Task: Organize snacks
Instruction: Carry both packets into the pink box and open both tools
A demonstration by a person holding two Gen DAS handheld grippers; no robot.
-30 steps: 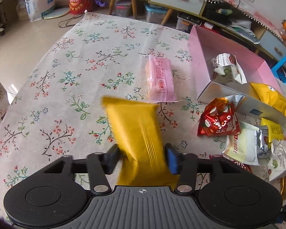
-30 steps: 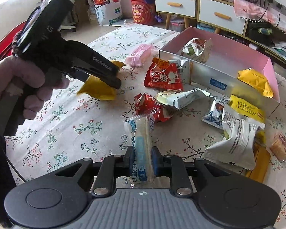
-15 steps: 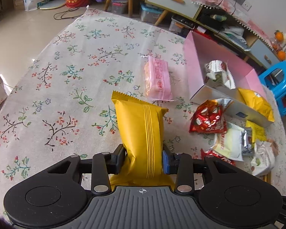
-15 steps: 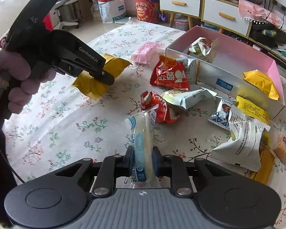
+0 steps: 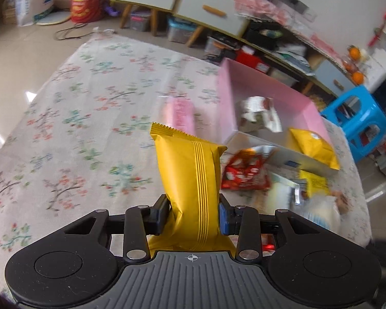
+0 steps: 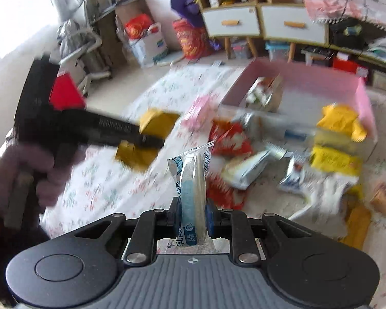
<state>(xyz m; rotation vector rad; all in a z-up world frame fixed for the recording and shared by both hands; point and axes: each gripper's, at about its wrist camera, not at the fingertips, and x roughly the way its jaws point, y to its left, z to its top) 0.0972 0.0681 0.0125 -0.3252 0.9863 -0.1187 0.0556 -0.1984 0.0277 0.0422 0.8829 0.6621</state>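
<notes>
My left gripper (image 5: 193, 215) is shut on a yellow snack packet (image 5: 190, 177), which stands upright above the flowered tablecloth. In the right wrist view that same gripper (image 6: 151, 139) shows at the left, held by a gloved hand (image 6: 46, 170), with the yellow packet (image 6: 151, 128) in it. My right gripper (image 6: 193, 215) is shut on a slim clear packet with blue print (image 6: 191, 193). The pink box (image 5: 267, 95) lies at the right with a white packet (image 5: 260, 110) and a yellow packet (image 5: 311, 146) inside.
A pink packet (image 5: 180, 113) lies on the cloth left of the box. Red (image 5: 244, 172), white and yellow packets are heaped in front of the box (image 6: 321, 164). A cabinet with drawers (image 5: 182, 0) and a blue stool (image 5: 360, 121) stand beyond the table.
Both grippers have risen with their packets and tilted up, so more of the room shows. The left jaws have drawn tighter on the yellow packet.
</notes>
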